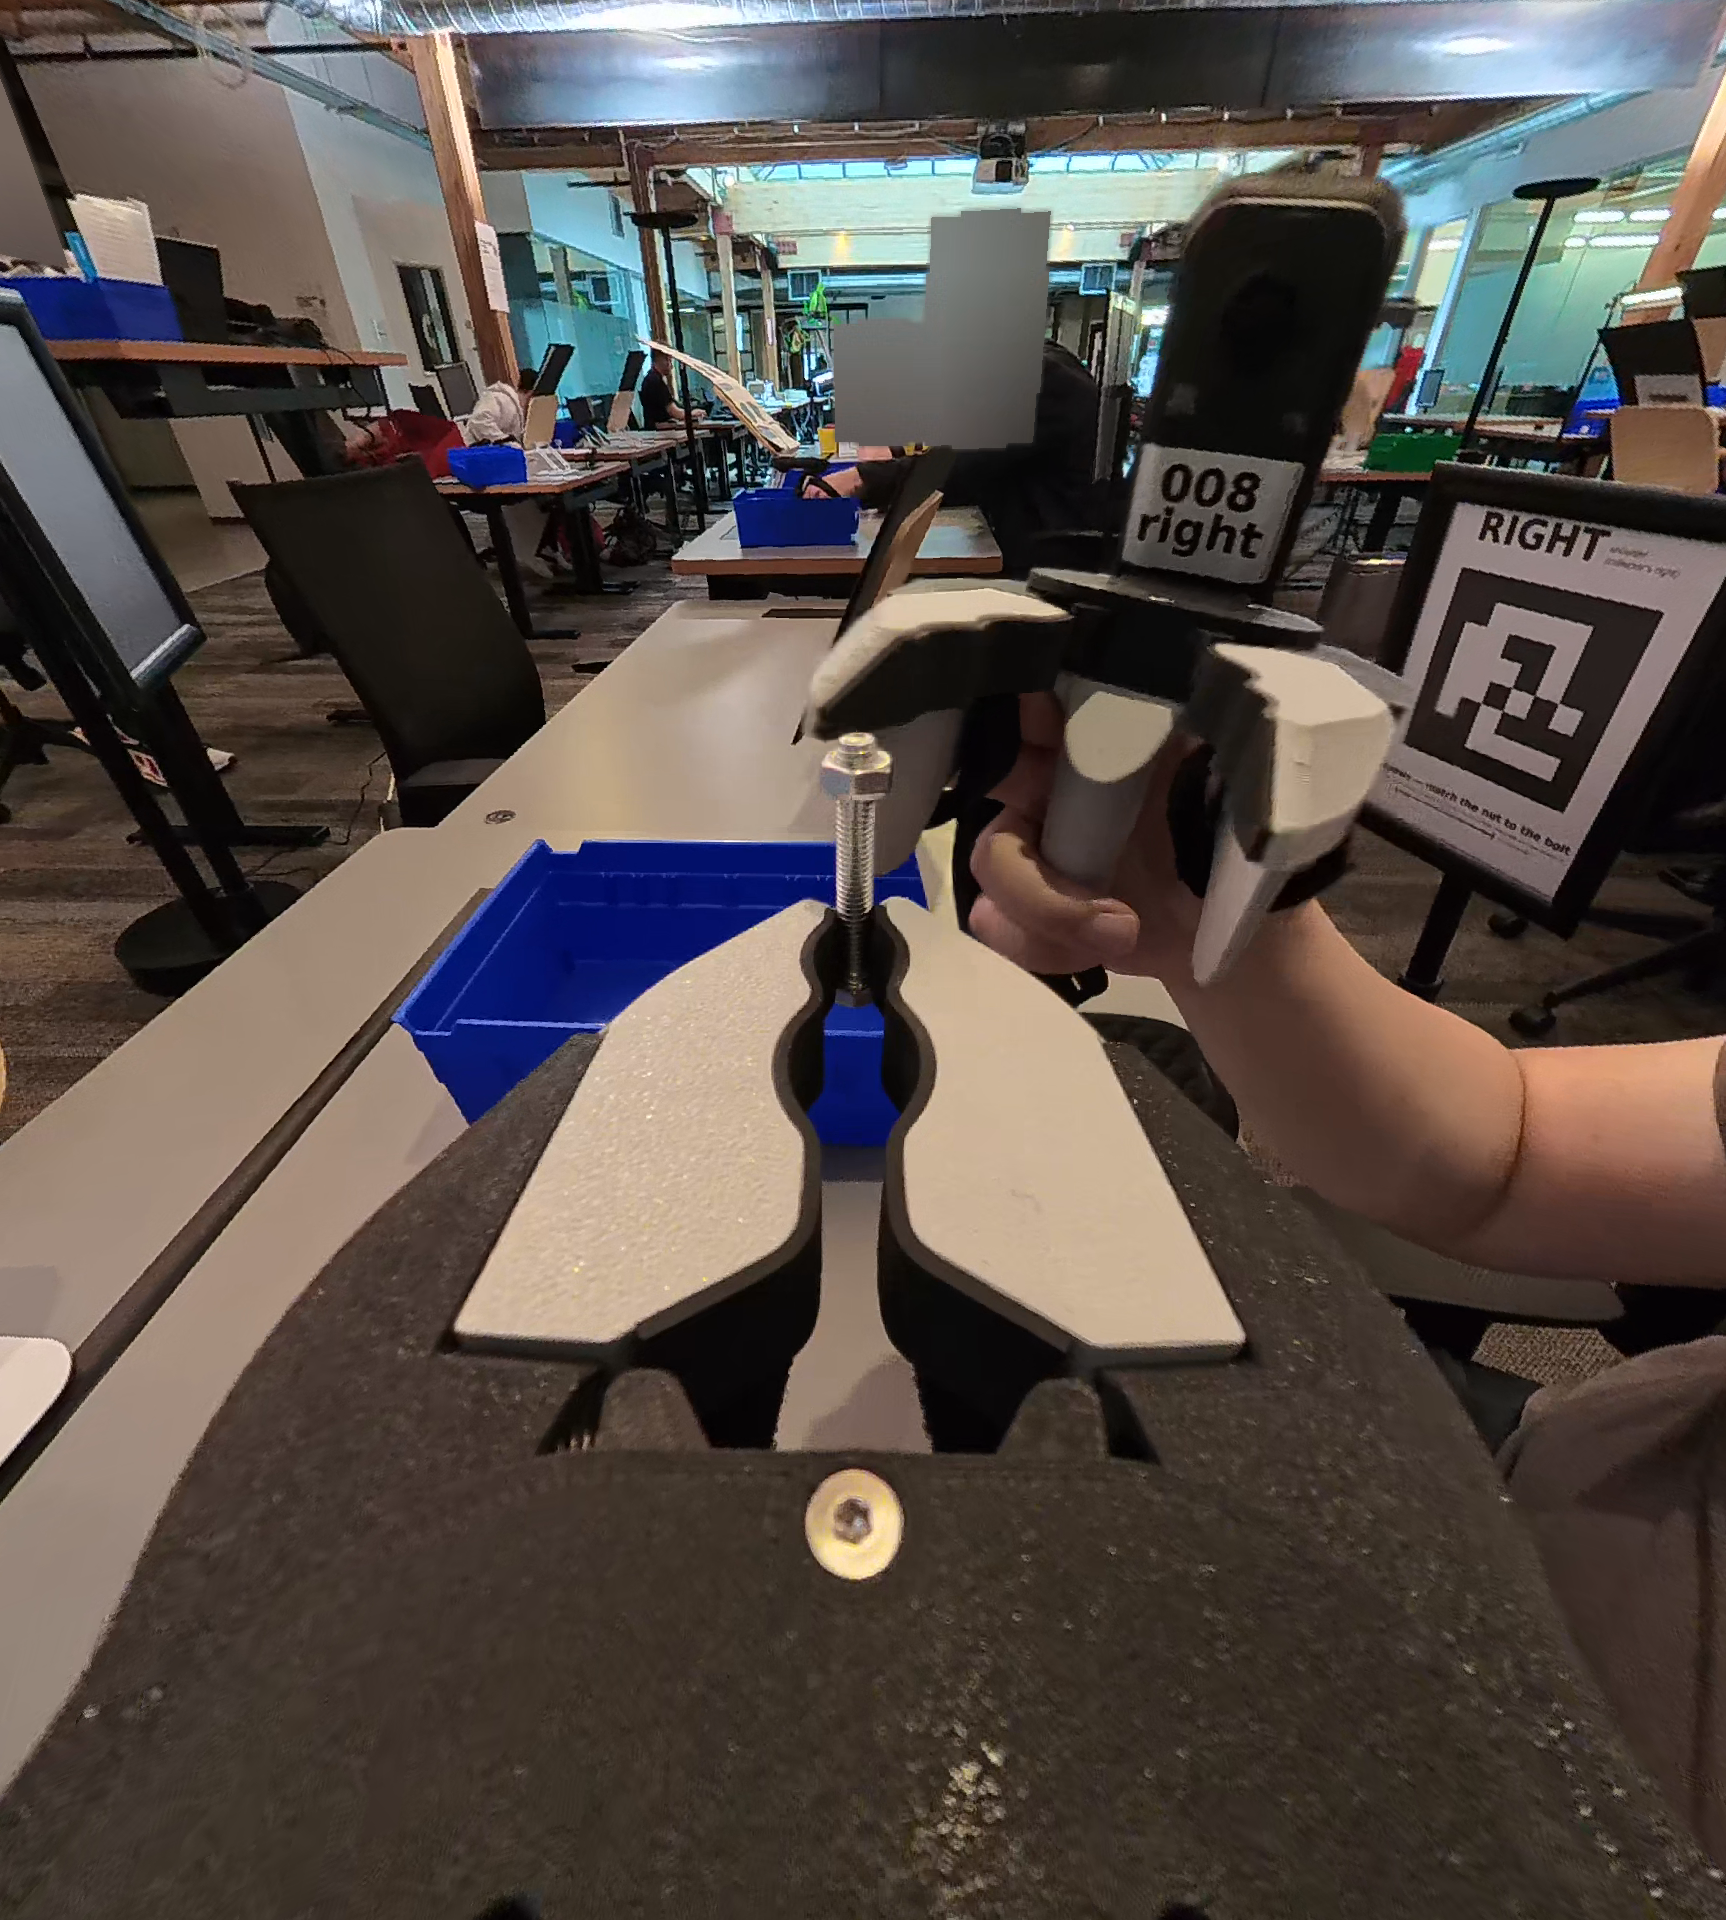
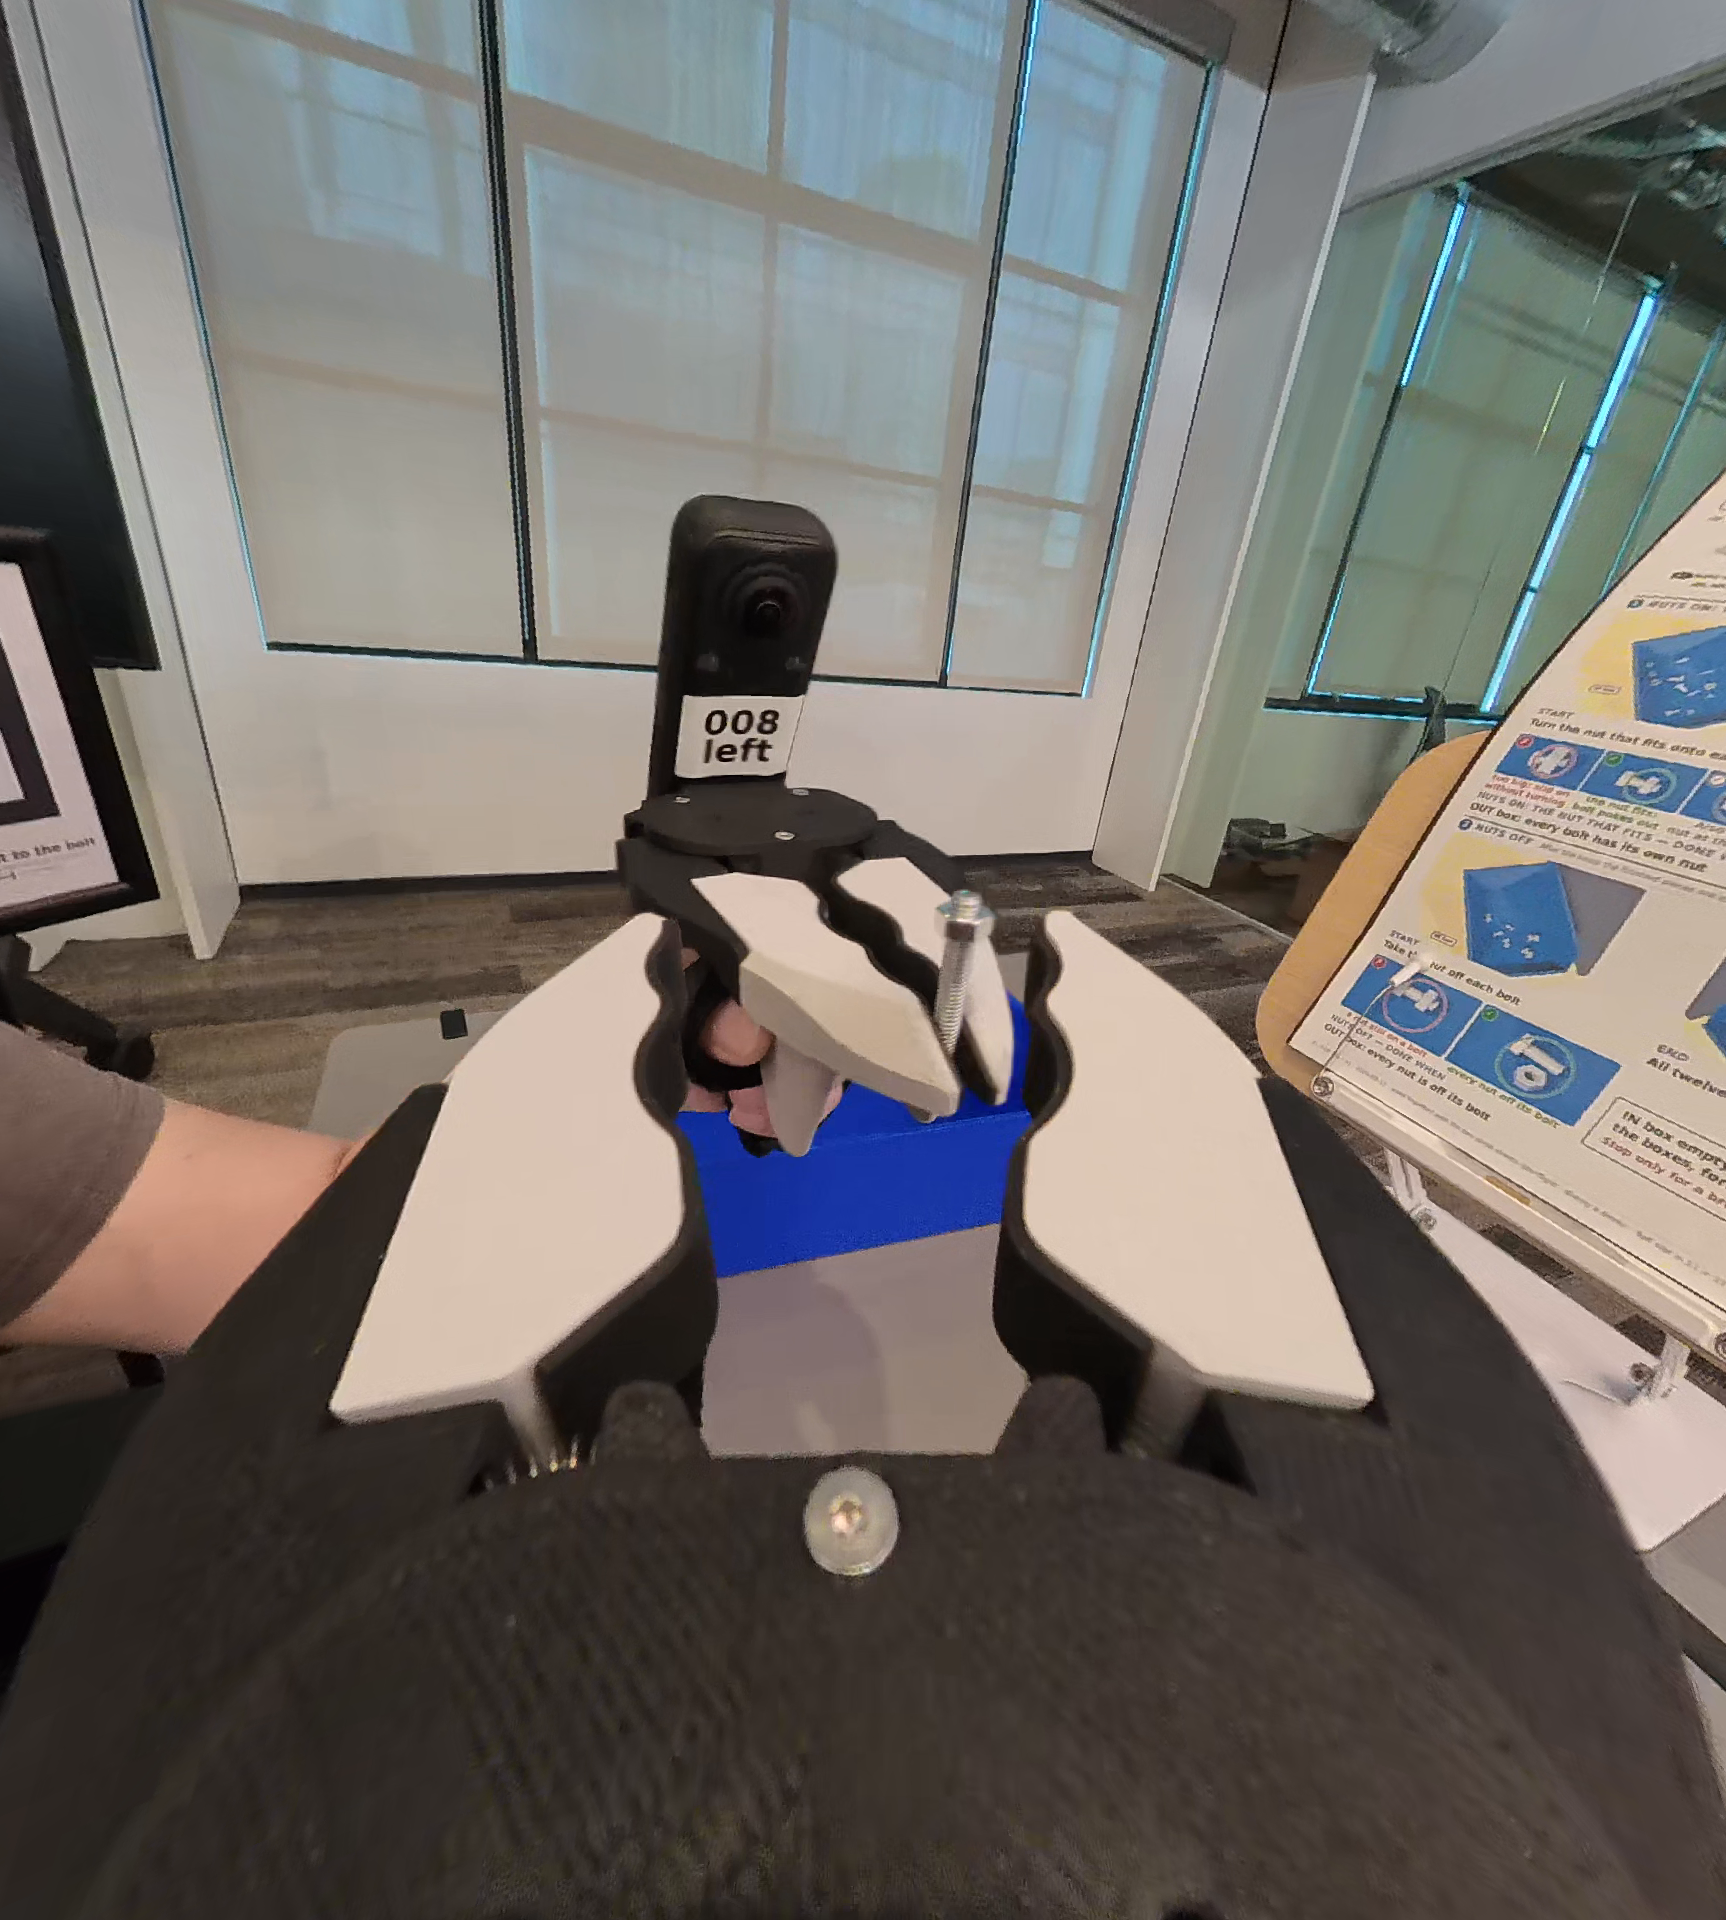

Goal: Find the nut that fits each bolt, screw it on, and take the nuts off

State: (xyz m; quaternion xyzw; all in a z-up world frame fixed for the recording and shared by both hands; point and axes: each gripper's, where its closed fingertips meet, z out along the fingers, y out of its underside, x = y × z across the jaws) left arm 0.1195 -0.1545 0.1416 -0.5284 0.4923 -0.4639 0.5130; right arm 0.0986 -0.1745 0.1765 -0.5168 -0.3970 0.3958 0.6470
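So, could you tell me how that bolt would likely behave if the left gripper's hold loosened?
The bolt looks like rigid metal, so it should not bend. Held upright only at its lower end by the left gripper, with the nut on top, it could tip. Its round shank would probably roll.

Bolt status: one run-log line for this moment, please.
left gripper: shut on bolt, upright | nut: at bolt's top end | right gripper: open, beside nut | blue bin: below
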